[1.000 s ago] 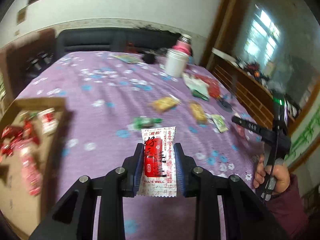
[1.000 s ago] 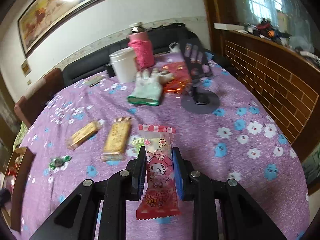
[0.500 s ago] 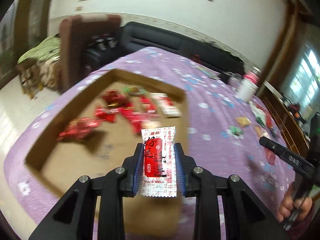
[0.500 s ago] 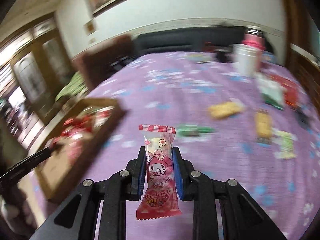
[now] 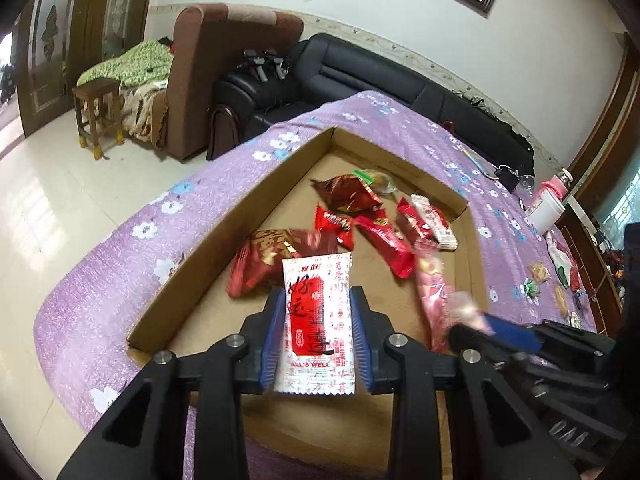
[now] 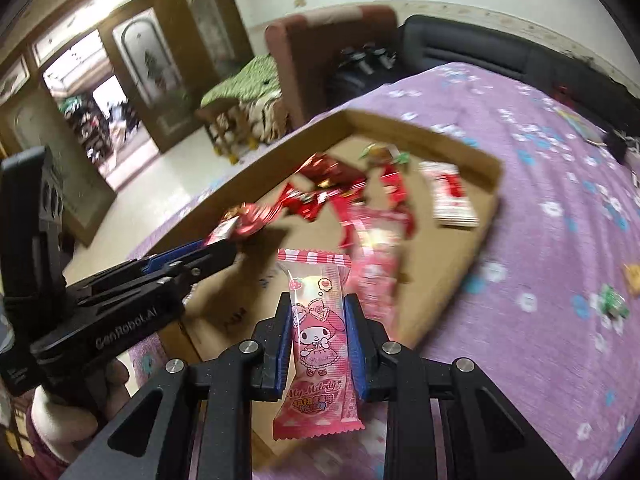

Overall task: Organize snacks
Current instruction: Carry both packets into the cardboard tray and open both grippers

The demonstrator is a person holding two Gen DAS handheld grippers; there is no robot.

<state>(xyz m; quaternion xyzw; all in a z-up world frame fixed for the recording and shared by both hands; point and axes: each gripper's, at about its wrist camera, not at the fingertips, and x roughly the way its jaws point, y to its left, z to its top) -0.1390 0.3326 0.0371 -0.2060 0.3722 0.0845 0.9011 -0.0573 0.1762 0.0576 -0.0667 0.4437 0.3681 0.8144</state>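
Note:
My left gripper [image 5: 318, 312] is shut on a white and red snack packet [image 5: 318, 320] and holds it above the near part of a shallow cardboard tray [image 5: 224, 232]. My right gripper [image 6: 318, 320] is shut on a pink My Melody candy packet [image 6: 320, 344], above the same tray [image 6: 452, 280]. The tray holds several red snack packets [image 5: 348, 196] and a white and red one [image 6: 450, 196]. The right gripper shows in the left wrist view [image 5: 472, 320], close beside the left one. The left gripper shows in the right wrist view [image 6: 216, 252].
The tray lies on a table with a purple flowered cloth [image 5: 120, 248]. Loose snacks [image 5: 536, 276] lie on the cloth to the right, near a white tub [image 5: 546, 212]. A black sofa [image 5: 360, 76], a brown armchair [image 5: 224, 68] and a wooden stool [image 5: 98, 112] stand beyond the table.
Both grippers have swung left from the loose snacks to above the tray, each still holding its packet. They have come close together.

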